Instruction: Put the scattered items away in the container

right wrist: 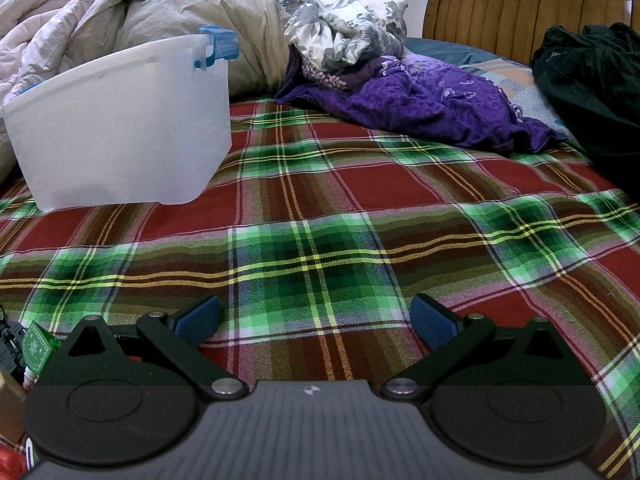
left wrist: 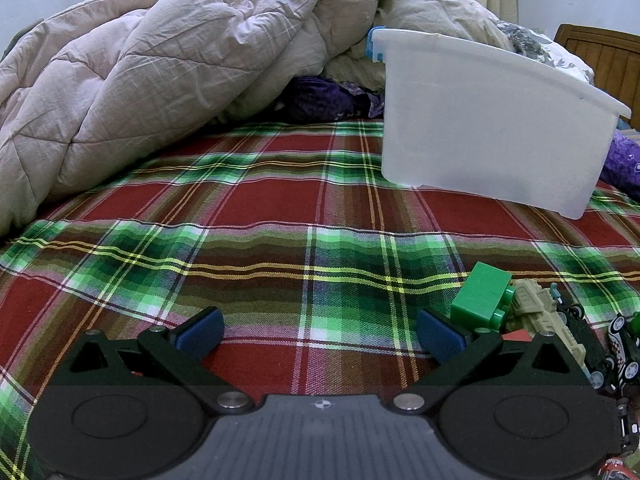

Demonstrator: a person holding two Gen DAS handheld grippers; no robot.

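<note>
A translucent white plastic bin (left wrist: pixel 488 128) with a blue clip stands on the plaid bed cover, far right in the left wrist view and far left in the right wrist view (right wrist: pixel 120 128). A green toy brick (left wrist: pixel 482 296), a tan toy vehicle (left wrist: pixel 544 316) and small toy cars (left wrist: pixel 622 344) lie just right of my left gripper (left wrist: pixel 320 334), which is open and empty. My right gripper (right wrist: pixel 316 322) is open and empty over bare cover. A green patterned item (right wrist: pixel 38 346) and a dark toy (right wrist: pixel 8 344) lie at its left edge.
A rumpled pink quilt (left wrist: pixel 140 72) is heaped at the back left. Purple and floral cloths (right wrist: pixel 420 96) lie behind the bin. A wooden headboard (right wrist: pixel 520 4) and a dark garment (right wrist: pixel 592 80) stand at the far right.
</note>
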